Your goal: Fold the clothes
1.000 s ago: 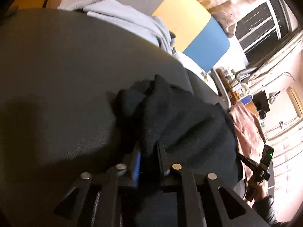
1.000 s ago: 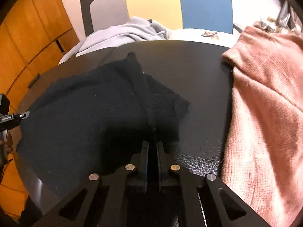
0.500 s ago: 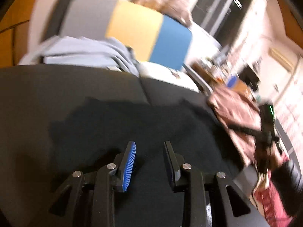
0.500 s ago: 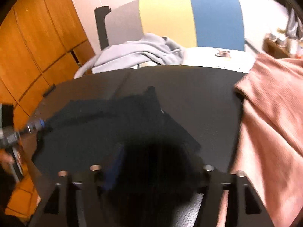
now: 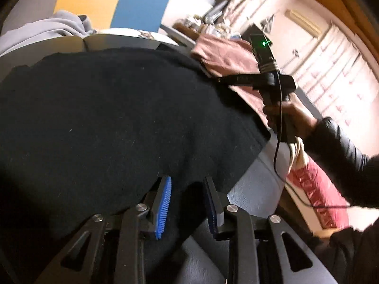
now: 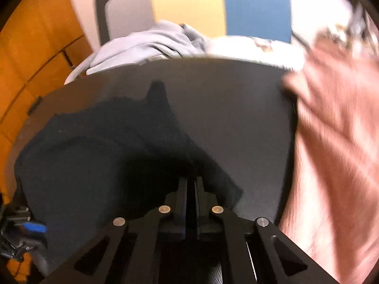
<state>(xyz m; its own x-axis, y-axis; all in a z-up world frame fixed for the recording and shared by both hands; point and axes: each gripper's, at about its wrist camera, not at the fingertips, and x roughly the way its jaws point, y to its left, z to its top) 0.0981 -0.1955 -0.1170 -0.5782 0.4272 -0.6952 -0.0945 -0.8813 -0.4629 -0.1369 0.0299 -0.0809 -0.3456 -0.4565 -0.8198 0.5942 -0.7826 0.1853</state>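
While your left gripper (image 5: 187,203) stands part-spread, having just narrowed, with the black garment's (image 5: 106,118) near hem draped between its pads, your right gripper (image 6: 189,189) has just pressed shut on the garment's right corner, lower centre of frame.

A black garment (image 6: 99,165) lies on a dark grey, faintly grained tabletop (image 6: 232,118). At three o'clock a salmon-pink knit (image 6: 336,142) shows ribbed texture. Toward twelve o'clock a pale grey hoodie (image 6: 146,45) sits before a chair back (image 6: 189,4) banded grey, yellow and blue. Orange wood panelling (image 6: 30,54) fills nine o'clock. The left gripper (image 5: 187,196) is black with bright blue ridged pads (image 5: 163,203).
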